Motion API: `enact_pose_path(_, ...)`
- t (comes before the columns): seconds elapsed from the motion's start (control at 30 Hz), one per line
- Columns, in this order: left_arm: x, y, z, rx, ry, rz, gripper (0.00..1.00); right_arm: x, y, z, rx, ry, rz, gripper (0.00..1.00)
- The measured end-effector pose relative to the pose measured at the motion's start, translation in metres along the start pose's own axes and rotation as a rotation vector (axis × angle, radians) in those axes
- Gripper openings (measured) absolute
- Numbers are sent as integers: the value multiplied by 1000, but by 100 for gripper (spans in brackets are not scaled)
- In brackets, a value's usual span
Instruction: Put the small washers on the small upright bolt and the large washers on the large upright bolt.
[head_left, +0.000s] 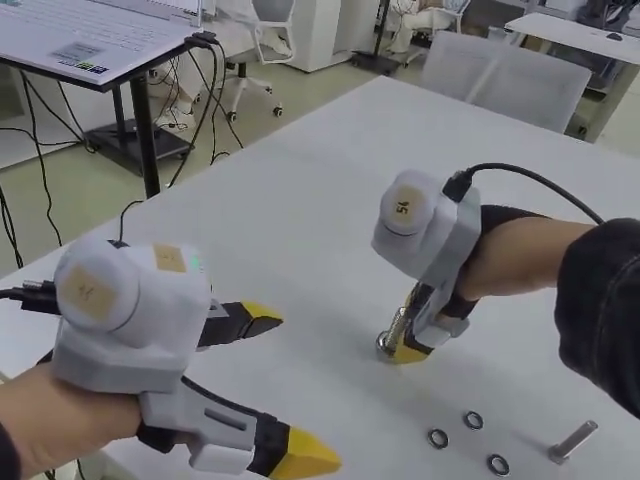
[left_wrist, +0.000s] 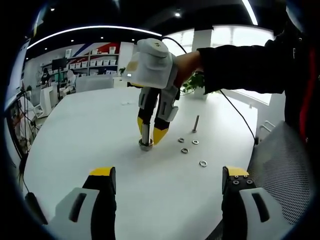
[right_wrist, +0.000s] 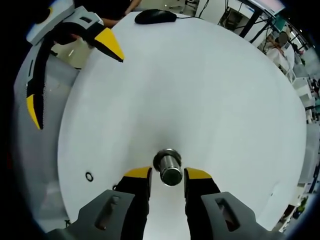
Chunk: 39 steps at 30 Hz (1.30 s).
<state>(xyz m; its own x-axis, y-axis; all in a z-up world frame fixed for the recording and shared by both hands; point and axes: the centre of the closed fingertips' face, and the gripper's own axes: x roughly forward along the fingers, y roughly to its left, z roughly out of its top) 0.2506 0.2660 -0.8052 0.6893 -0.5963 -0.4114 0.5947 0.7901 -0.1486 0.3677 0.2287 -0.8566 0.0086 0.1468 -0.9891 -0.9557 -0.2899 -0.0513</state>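
The large bolt (head_left: 391, 335) stands upright on its head on the white table (head_left: 330, 200), and my right gripper (head_left: 405, 345) is shut on its shank from above. In the right gripper view the bolt's (right_wrist: 170, 170) top end shows between the yellow tips. To its right lie several small washers (head_left: 473, 420) loose on the table, with the small bolt (head_left: 572, 441) beyond them, apparently upright. My left gripper (head_left: 285, 388) hovers open at the near left, with nothing between its fingers. From the left gripper view, the right gripper (left_wrist: 150, 135), the washers (left_wrist: 184, 150) and the small bolt (left_wrist: 195, 124) lie ahead.
A dark mouse (right_wrist: 155, 16) lies at the table's far end. Left of the table stands a desk with a laptop (head_left: 90, 40), cables hanging under it. Chairs (head_left: 505, 80) stand at the far side. The table's left edge (head_left: 200, 175) runs close to my left gripper.
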Motion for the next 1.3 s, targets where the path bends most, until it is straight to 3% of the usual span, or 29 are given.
enact_pose_path(0.53, 0, -5, 9, 34, 7, -15, 88, -18, 2, -25, 64, -25, -39, 28)
enact_pose_path(0.93, 0, -9, 19, 78, 13, -36, 88, -32, 21, -42, 111, -50, -70, 28)
enact_pose_path(1.3, 2, -21, 32, 123, 14, -66, 88, -39, 47, -58, 158, -73, -75, 27)
